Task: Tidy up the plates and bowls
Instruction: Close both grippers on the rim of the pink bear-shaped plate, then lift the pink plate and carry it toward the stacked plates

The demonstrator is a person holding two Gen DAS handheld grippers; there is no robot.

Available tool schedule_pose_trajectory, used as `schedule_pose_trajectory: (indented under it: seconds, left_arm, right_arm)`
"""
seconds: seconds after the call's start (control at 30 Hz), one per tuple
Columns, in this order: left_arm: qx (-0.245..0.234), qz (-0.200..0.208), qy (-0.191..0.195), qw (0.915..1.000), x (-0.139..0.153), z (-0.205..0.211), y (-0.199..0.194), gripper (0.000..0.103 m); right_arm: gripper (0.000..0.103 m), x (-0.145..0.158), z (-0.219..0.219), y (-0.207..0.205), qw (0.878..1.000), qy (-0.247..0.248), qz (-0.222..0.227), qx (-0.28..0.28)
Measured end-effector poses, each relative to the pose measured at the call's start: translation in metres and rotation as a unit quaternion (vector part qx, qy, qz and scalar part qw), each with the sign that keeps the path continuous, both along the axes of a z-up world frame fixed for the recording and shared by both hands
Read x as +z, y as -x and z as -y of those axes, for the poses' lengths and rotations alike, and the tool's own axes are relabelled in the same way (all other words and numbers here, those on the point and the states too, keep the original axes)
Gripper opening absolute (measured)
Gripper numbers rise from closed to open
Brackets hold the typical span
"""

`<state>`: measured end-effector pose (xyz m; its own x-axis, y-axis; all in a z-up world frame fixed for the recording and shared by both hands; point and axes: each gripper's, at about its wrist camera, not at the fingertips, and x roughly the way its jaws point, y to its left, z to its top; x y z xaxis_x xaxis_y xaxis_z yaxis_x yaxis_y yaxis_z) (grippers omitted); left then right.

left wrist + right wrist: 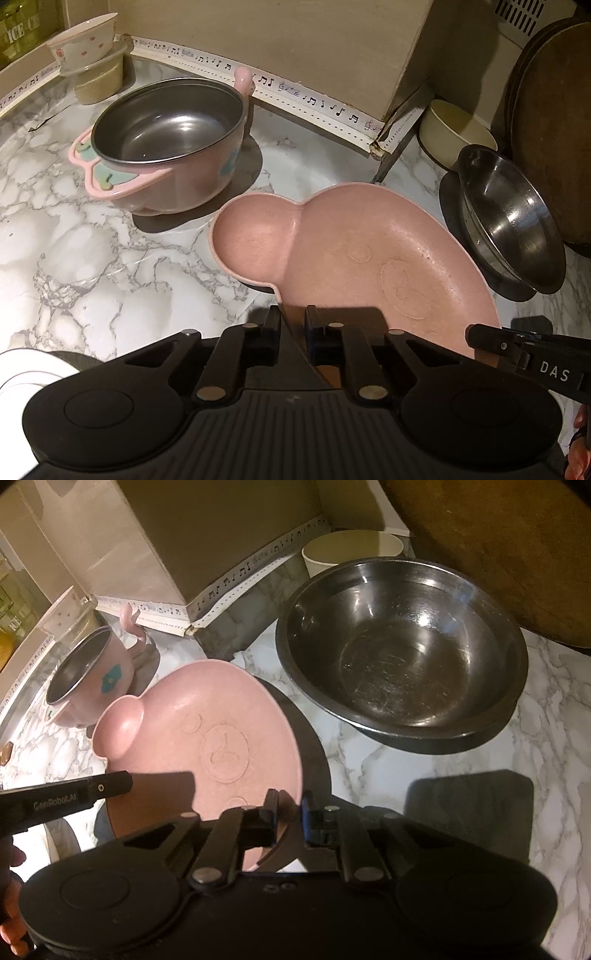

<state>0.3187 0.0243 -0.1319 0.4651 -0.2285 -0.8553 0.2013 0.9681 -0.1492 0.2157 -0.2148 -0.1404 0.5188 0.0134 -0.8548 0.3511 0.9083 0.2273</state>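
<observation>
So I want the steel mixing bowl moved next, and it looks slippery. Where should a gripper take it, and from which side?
Pinch the thin flared rim of the steel bowl, one finger inside and one outside, on its near edge. The right gripper is nearer, but it appears shut on the pink plate. The bowl's walls are smooth and sloped, so probably only the rim gives purchase.

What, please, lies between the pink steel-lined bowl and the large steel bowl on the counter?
The pink bear-shaped plate, held at its rim by both grippers, lies between the pink steel-lined bowl and the large steel bowl; the right wrist view shows this best.
</observation>
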Motion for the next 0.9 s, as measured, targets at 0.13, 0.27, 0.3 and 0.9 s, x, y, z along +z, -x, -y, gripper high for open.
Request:
schedule_pose_trajectory:
  seconds: [0.13,0.27,0.3,0.9]
  left_arm:
    - [0.001,0.004,0.000,1.0000,0.003,-0.003,0.008,0.012]
    - [0.010,0.003,0.009,0.9999,0.007,-0.010,0.014,0.012]
    - [0.011,0.003,0.010,0.9999,0.008,-0.011,0.016,0.012]
    - [0.056,0.028,0.026,0.9977,0.055,-0.069,0.076,0.012]
  right_arm:
    - [0.012,0.008,-0.007,0.007,1.000,0.007,0.010,0.003]
    - [0.011,0.016,-0.013,0.015,1.000,0.007,0.017,0.008]
    - [0.011,0.018,-0.015,0.018,1.000,0.007,0.019,0.008]
    - [0.011,0.055,-0.057,0.051,0.996,-0.028,0.056,0.057]
